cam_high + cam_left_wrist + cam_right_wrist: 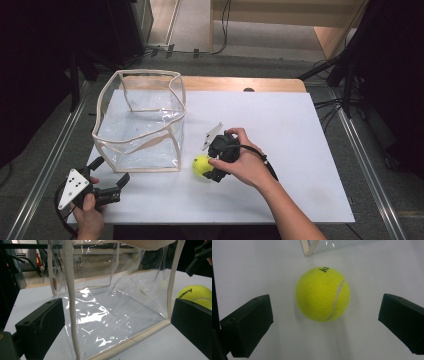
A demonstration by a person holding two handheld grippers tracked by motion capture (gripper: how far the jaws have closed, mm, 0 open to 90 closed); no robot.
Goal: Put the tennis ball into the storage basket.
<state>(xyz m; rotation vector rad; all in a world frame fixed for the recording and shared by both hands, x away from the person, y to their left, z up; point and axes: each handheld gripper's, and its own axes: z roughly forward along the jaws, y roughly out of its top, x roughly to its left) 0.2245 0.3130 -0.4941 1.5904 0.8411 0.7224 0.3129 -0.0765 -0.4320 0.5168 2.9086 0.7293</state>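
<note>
Yellow felt tennis ball point(322, 294) has black lettering on it, but only "ka" reads in the right gripper view; in the left gripper view it looks like "kawa" and then gets cut off. It sits on the white table point(300, 150), dead centre between the right gripper point(325, 322) jaws, which are spread wide with bare table on both sides of the ball, so nothing's touching it. Just past the ball is a bottom corner of the clear plastic bag point(142, 122) with cream trim, close but apart.

Over by the near table edge, the left gripper point(112, 172) is also wide open and holding nothing. It points at the bag's near bottom edge, with the ball off beyond its right jaw.
</note>
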